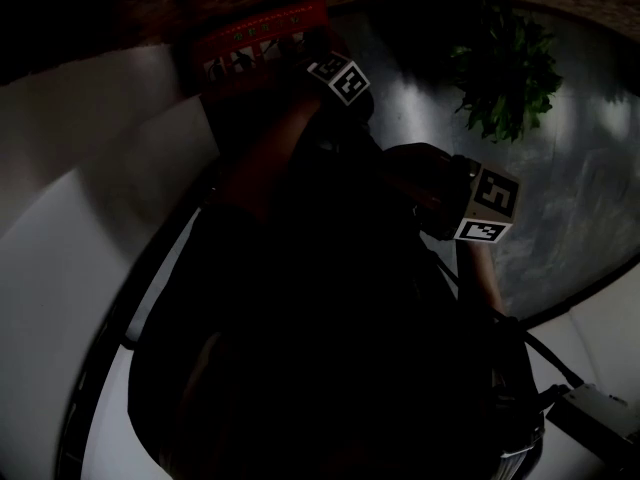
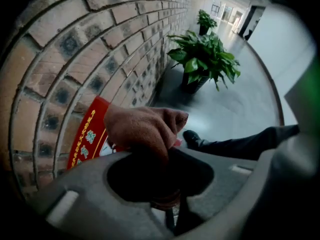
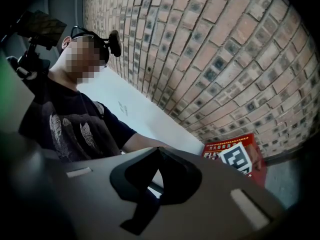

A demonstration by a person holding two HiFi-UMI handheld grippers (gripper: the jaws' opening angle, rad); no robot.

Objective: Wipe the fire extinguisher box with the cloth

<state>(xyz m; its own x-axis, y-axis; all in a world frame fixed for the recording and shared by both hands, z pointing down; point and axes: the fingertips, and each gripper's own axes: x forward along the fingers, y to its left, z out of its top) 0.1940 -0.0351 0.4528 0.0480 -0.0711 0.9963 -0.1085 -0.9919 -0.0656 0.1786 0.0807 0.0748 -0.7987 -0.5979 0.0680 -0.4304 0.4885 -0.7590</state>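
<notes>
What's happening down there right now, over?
Left gripper shut on cloth, by fire extinguisher box. Right gripper shut, empty, clear of box. Nothing blocking.

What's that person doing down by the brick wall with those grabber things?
A person is holding a gripper in each hand to clean something. The left gripper is pinching a brown cloth right up by the red fire extinguisher box at the bottom of the brick wall. I can't tell if the cloth is touching the box. The right gripper is shut with nothing in it, held away from the box.
</notes>
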